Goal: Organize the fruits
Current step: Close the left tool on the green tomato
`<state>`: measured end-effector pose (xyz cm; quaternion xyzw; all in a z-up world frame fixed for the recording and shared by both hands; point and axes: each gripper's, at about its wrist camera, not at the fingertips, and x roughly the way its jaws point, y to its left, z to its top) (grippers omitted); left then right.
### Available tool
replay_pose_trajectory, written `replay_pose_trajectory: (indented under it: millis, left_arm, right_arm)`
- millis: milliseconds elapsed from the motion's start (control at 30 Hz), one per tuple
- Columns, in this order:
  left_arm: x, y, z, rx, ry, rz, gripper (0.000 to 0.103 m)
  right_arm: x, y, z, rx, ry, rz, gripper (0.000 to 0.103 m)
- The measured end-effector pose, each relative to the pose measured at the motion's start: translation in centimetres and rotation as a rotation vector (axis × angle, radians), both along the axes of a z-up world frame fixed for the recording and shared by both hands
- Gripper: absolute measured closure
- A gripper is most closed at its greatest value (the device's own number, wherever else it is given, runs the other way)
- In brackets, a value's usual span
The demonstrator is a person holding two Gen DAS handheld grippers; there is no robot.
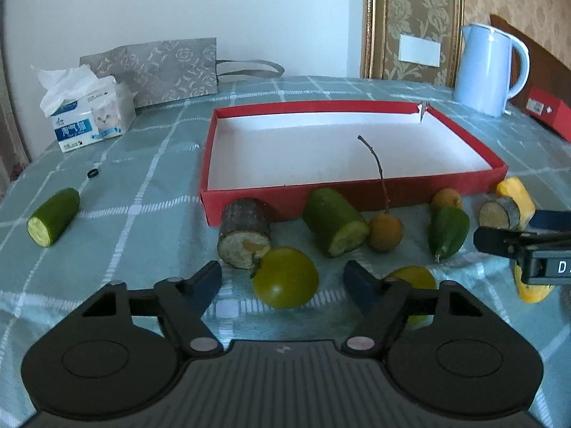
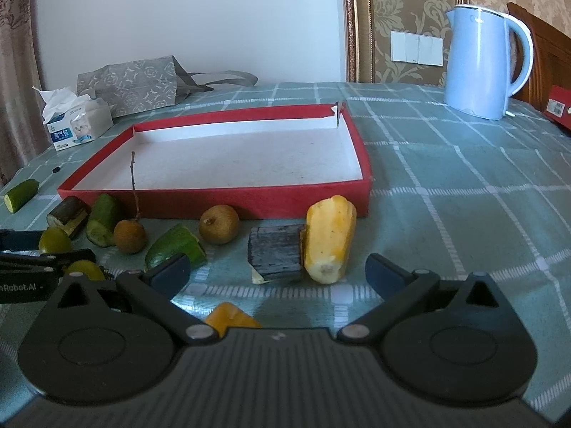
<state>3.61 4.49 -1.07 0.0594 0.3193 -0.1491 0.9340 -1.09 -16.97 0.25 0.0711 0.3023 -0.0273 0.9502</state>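
A round green fruit (image 1: 285, 278) lies between the fingers of my left gripper (image 1: 283, 280), which is open; gaps show on both sides of the fruit. Behind it lie a bark-covered cane piece (image 1: 244, 237), a cucumber chunk (image 1: 335, 226) and a stemmed longan (image 1: 385, 237), all before the red tray (image 1: 285, 201), whose white floor holds nothing. My right gripper (image 2: 276, 267) is open, with a dark cane block (image 2: 276, 251) and a yellow peeled piece (image 2: 330, 239) just beyond its tips. An orange piece (image 2: 232, 317) lies under it.
A second longan (image 2: 218, 224), a cucumber end (image 2: 175, 246) and another green fruit (image 1: 414, 276) lie between the grippers. A cucumber chunk (image 1: 53, 215) sits far left. Tissue pack (image 1: 89, 114), grey bag (image 1: 160, 67), blue kettle (image 2: 489, 60) and red box (image 1: 549, 110) stand at the back.
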Motion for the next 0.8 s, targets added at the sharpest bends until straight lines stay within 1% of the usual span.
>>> replay_pose_trajectory:
  millis: [67,133,167,233,333,400,467,500,533,567,600,700,733,800]
  left_arm:
    - [-0.3,-0.2,0.0,-0.006,-0.009,-0.009,0.043]
    - [-0.6,-0.5,0.0,-0.001,-0.024,-0.023,0.051]
    - [-0.7,-0.7,0.0,0.006,-0.032,-0.026,0.053]
    - [-0.8,-0.9,-0.1,0.012,-0.040,-0.034,0.053]
    - [-0.5,-0.3,-0.2,-0.027,-0.041,-0.041,0.053]
    - [-0.5,-0.2,-0.3,-0.039,-0.042,-0.041,0.054]
    - [-0.5,-0.1,-0.3,-0.042,-0.045,-0.029,0.062]
    - [-0.5,0.1,-0.2,-0.052,-0.044,-0.024,0.064]
    - [-0.4,0.4,-0.2,-0.068,-0.041,-0.016,0.069]
    - [-0.4,0.7,-0.2,-0.085,-0.037,-0.012,0.069]
    - [-0.4,0.9,-0.2,-0.097,-0.036,-0.002,0.069]
    - [-0.4,1.6,-0.1,-0.129,-0.031,0.025,0.069]
    - [-0.3,1.9,-0.2,-0.144,-0.028,0.025,0.069]
    - [-0.2,2.3,-0.2,-0.170,-0.022,0.025,0.069]
  right_arm:
    - [0.0,0.0,0.0,0.002,-0.002,-0.001,0.000]
    - [-0.1,-0.1,0.1,0.001,-0.012,-0.006,0.000]
    - [-0.2,-0.1,0.1,-0.001,-0.018,-0.007,0.000]
    - [-0.3,-0.1,0.2,-0.008,-0.026,-0.008,0.000]
    - [-0.4,0.0,0.3,-0.022,-0.030,-0.009,0.000]
    - [-0.5,0.0,0.4,-0.029,-0.039,-0.017,0.000]
    - [-0.7,-0.1,0.6,-0.040,-0.053,-0.030,0.000]
    - [-0.9,-0.3,0.8,-0.041,-0.066,-0.036,0.000]
    - [-1.1,-0.5,1.0,-0.040,-0.079,-0.035,0.000]
    - [-1.4,-0.8,1.3,-0.042,-0.100,-0.029,0.000]
    - [-1.9,-1.3,1.6,-0.057,-0.125,-0.039,0.000]
    - [-3.6,-3.7,2.4,-0.116,-0.188,-0.132,0.000]
    - [-4.2,-5.0,2.7,-0.120,-0.200,-0.169,0.000]
    - [-5.1,-7.2,3.0,-0.087,-0.206,-0.187,0.000]
